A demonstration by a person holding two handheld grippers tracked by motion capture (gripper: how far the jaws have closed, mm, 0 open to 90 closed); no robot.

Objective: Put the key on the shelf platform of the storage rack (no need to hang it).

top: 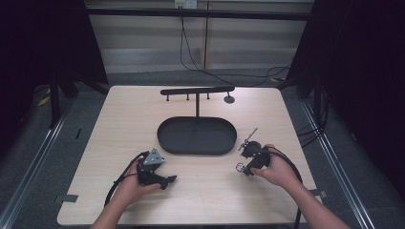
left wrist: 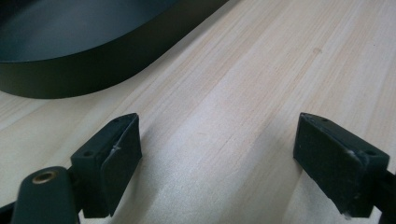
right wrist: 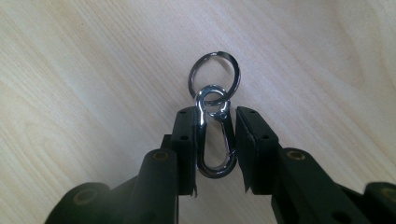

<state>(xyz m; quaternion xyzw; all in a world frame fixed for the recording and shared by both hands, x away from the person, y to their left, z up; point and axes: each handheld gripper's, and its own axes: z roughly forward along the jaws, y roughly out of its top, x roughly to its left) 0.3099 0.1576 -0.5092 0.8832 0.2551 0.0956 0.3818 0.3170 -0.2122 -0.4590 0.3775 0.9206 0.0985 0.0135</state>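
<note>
A silver snap clip (right wrist: 205, 135) with a split key ring (right wrist: 214, 71) on its top eye sits between the jaws of my right gripper (right wrist: 215, 142), which is shut on it. The ring sticks out past the fingertips, just above the wooden table. In the high view the right gripper (top: 241, 168) is at the table's right front, the small ring (top: 238, 166) at its tip. My left gripper (top: 170, 180) is at the left front, open, with bare wood between its pads (left wrist: 116, 156). A black oval tray (top: 165, 138) lies between and beyond both grippers.
A black T-shaped rack (top: 197, 90) with several short pegs rises from the tray's far side. The tray's wall (left wrist: 70, 79) is close, up and to the left, in the left gripper view. Cables trail from both grippers. Dark floor and metal rails surround the table.
</note>
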